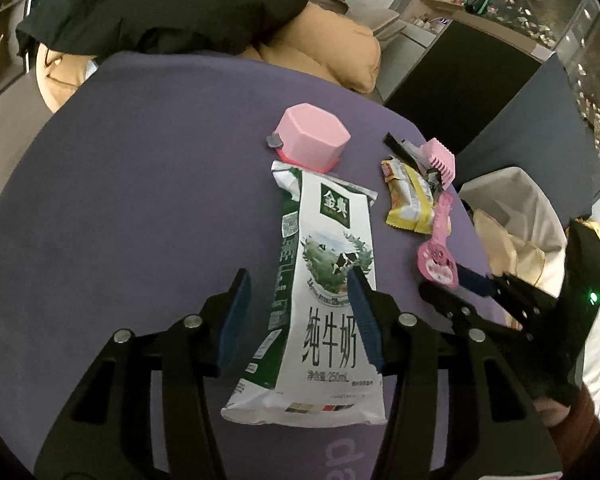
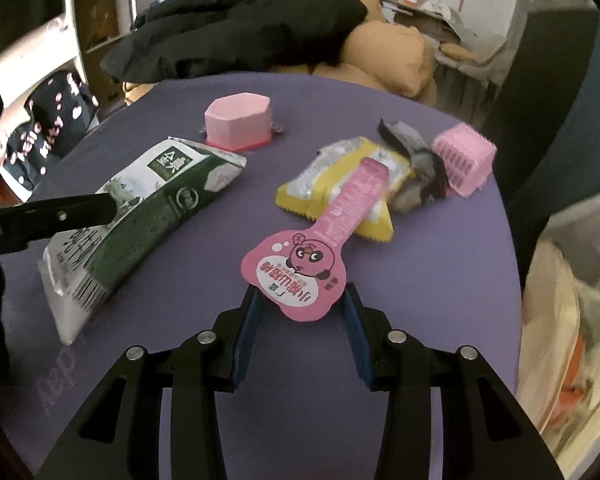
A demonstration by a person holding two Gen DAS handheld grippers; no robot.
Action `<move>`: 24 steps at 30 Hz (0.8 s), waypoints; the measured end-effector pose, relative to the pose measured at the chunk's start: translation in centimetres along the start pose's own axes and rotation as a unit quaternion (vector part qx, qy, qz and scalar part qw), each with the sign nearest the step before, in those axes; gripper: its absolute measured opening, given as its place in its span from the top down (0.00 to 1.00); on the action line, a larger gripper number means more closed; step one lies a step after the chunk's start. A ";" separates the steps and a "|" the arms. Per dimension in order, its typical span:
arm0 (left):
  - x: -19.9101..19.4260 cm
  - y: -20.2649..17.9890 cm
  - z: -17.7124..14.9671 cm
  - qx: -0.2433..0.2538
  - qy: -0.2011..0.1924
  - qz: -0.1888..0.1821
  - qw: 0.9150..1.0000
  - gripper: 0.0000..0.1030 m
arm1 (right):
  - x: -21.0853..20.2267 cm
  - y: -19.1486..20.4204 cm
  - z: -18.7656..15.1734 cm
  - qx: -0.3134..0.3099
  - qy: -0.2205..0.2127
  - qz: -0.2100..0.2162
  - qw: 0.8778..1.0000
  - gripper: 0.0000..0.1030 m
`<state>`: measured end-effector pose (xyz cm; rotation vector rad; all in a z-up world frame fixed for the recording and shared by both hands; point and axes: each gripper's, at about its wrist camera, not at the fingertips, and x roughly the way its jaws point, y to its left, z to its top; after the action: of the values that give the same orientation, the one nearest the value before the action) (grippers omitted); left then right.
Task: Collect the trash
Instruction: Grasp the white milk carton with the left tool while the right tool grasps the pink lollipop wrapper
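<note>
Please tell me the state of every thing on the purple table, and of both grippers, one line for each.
milk carton: flattened, lying between the left jaws, not clearly pinched.
pink wrapper: flat, its wide end between the right jaws, its strip over the yellow wrapper.
yellow wrapper: crumpled, lying flat.
pink box: closed, upright.
trash bag: open, partly filled.
left gripper: open.
right gripper: open.

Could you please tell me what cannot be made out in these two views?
- Bin bag contents: right wrist view, blurred and cut by the edge.
- Milk carton sides: left wrist view, left tool fingers cover them.
- Dark wrapper: right wrist view, crumpled, partly behind the pink comb-like piece.
</note>
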<state>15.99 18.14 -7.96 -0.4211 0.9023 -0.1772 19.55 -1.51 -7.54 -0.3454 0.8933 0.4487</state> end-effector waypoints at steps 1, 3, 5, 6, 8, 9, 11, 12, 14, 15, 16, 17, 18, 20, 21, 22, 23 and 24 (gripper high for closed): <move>0.0 -0.1 0.0 0.002 -0.001 -0.002 1.000 0.52 | 0.2 0.1 0.3 -0.008 0.001 0.000 1.000 0.62; -0.2 -0.2 0.1 0.003 -0.002 -0.005 1.000 0.52 | 0.6 0.0 0.9 -0.017 0.005 0.007 1.000 0.62; -0.1 -0.2 0.1 0.003 -0.002 -0.006 1.000 0.52 | 0.9 -0.2 1.3 -0.004 0.008 0.027 1.000 0.62; -0.1 -0.2 0.0 0.003 -0.002 -0.005 1.000 0.52 | 0.9 -0.7 1.4 0.012 0.005 0.040 0.999 0.62; -0.1 -0.1 0.0 0.003 -0.001 -0.006 1.000 0.52 | 0.5 -1.5 1.4 0.044 -0.012 0.047 0.998 0.63; -0.1 -0.1 0.0 0.004 -0.001 -0.007 1.000 0.52 | 0.3 -2.0 1.3 0.055 -0.017 0.050 0.997 0.64; 0.0 -0.4 0.0 0.010 0.001 -0.011 1.000 0.52 | -0.2 -2.5 1.1 0.060 -0.022 0.050 0.997 0.65; 0.1 -0.7 0.1 0.014 0.002 -0.012 1.000 0.52 | -0.7 -2.9 0.8 0.062 -0.027 0.046 0.997 0.65; 0.3 -1.4 0.2 0.029 0.003 -0.012 1.000 0.49 | -1.5 -3.4 0.2 0.062 -0.032 0.040 0.997 0.65; 0.4 -1.7 0.3 0.034 0.004 -0.010 0.999 0.48 | -1.9 -3.7 -0.2 0.059 -0.032 0.034 0.997 0.65; 0.6 -2.0 0.4 0.042 0.006 -0.006 0.999 0.48 | -2.3 -3.9 -0.5 0.056 -0.033 0.028 0.997 0.65; 1.1 -2.5 0.7 0.053 0.011 0.003 0.999 0.48 | -2.7 -4.1 -0.9 0.055 -0.034 0.023 0.998 0.65; 1.4 -2.8 0.9 0.060 0.014 0.010 0.998 0.48 | -3.1 -4.3 -1.3 0.054 -0.035 0.020 0.998 0.65; 2.3 -3.4 1.6 0.079 0.022 0.032 0.996 0.48 | -3.6 -4.8 -2.1 0.060 -0.035 0.023 0.997 0.65; 2.8 -3.8 2.0 0.089 0.028 0.043 0.995 0.48 | -3.9 -5.0 -2.4 0.064 -0.036 0.026 0.997 0.65; 3.2 -4.0 2.2 0.097 0.035 0.051 0.993 0.48 | -4.1 -5.2 -2.7 0.068 -0.037 0.028 0.997 0.65; 3.8 -4.2 2.5 0.103 0.044 0.060 0.992 0.48 | -4.4 -5.3 -2.9 0.070 -0.039 0.029 0.996 0.65; 4.3 -4.3 2.7 0.104 0.054 0.065 0.991 0.48 | -4.6 -5.4 -3.1 0.072 -0.042 0.031 0.996 0.65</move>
<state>20.88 13.60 -7.79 -0.1583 1.0029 -0.1735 17.70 -8.61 -5.11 -0.1657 0.8505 0.4502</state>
